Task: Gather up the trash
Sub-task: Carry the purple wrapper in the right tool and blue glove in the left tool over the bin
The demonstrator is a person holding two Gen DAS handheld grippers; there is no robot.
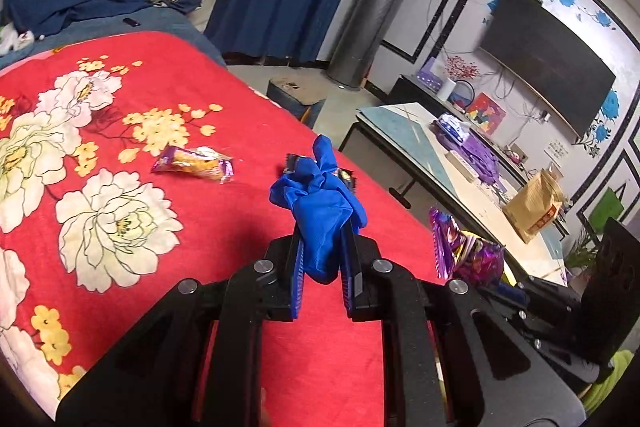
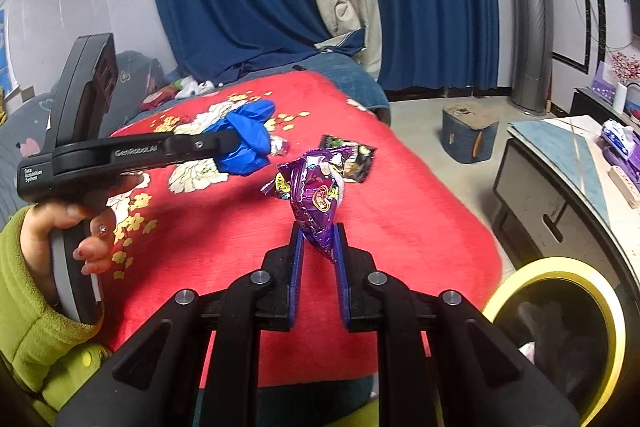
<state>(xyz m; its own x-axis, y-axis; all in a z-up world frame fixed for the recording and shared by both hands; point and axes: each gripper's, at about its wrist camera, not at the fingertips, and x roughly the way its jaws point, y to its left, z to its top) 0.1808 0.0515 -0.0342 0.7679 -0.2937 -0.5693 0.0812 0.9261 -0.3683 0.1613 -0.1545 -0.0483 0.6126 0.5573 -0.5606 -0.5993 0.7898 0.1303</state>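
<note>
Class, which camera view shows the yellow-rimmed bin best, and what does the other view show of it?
The right wrist view: the yellow-rimmed bin sits at lower right, its rim and dark inside visible beside the red blanket. The left wrist view does not show it.

Even, fairly bright indoor light, no harsh shadows. Fisheye bending and black vignetting at ten and two o'clock; edges slightly soft.

dark wrapper [image 1: 347, 175] mostly hidden behind blue glove [image 1: 320, 211]; bin [image 2: 568, 331] cut off by edge.

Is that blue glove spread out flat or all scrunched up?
Scrunched up. The blue glove is a crumpled wad pinched between the left tongs, held above the red blanket.
</note>
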